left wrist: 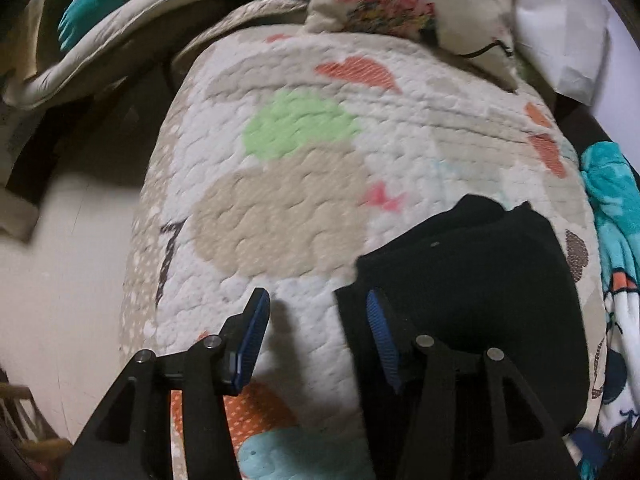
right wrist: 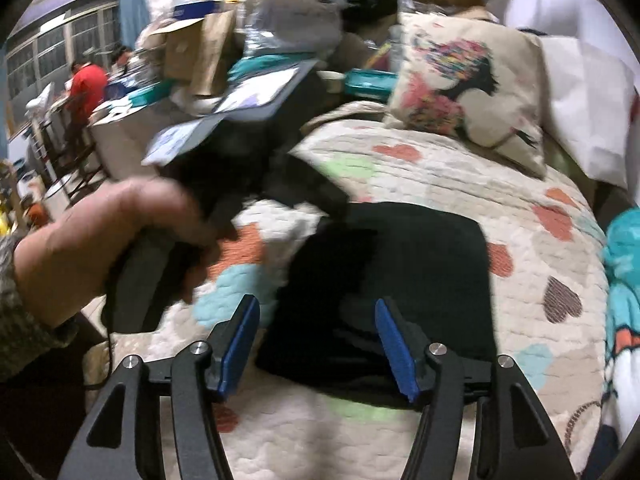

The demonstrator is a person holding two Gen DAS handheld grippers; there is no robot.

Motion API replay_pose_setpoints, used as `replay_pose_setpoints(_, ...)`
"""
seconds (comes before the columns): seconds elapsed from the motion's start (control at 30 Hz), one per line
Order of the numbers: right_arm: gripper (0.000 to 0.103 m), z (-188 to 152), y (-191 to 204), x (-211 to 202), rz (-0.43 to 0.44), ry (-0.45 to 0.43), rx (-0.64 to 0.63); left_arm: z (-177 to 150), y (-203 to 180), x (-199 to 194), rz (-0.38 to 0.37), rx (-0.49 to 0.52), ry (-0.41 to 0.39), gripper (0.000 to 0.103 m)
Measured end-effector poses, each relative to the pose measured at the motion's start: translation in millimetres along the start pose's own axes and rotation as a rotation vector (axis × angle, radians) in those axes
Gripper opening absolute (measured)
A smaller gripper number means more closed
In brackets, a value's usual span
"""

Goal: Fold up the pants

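— Where were the pants?
— The folded black pants [right wrist: 404,280] lay on the heart-print quilt [right wrist: 460,168].
— And the grippers?
— The left gripper [left wrist: 316,312] and the right gripper [right wrist: 316,320] were both parted, gripping nothing.

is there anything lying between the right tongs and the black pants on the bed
Nothing visible. The right tongs hang open just over the near edge of the folded black pants, which lie on the quilt. The pillow sits well beyond them.

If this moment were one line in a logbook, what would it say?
pants: black, folded, lying on quilt | left gripper: open, empty | right gripper: open, empty, above pants
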State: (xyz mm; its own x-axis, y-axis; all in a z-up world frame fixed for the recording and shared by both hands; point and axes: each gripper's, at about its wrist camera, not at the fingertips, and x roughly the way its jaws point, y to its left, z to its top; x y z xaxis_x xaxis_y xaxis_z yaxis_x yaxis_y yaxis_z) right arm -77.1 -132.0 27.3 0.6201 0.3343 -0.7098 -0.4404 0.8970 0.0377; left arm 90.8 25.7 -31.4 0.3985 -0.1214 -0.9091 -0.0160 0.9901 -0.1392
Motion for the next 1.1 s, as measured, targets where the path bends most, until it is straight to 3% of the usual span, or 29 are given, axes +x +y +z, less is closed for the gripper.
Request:
replay_pose_setpoints(0.07,0.065,1.0,-14.5,3.7,-0.013,0.009,0.054,-3.2,3.0,1.8,0.030,0.002,0.012,0.050)
replay_pose_setpoints(0.2,0.065,3.6,-37.8,3.2,-0.036,0.013,0.149,-9.9,8.5,-1.8,0.017,-0.027,0.009,0.050)
replay_pose_setpoints(0.47,0.068,6.5,-54.0,-5.7,-0.054,-0.019,0.212,-43.1,19.2,-41.1,-0.197,-0.240,-0.081,0.050)
replay_pose_setpoints(0.67,0.068,1.8,-64.1,-7.2,-0.061,-0.021,0.265,-68.9,21.6,-63.6,-0.195,-0.307,-0.136,0.058)
replay_pose_setpoints(0.87,0.069,0.3,-75.2,-7.7,-0.106,-0.024,0.304,-69.3,1.3,-84.6,-0.076,-0.170,-0.245,0.058)
replay_pose_setpoints(1.1,0.070,-1.5,-83.2,-2.9,-0.127,-0.016,0.318,-71.8,-29.9,-106.7,0.002,0.007,-0.367,0.063)
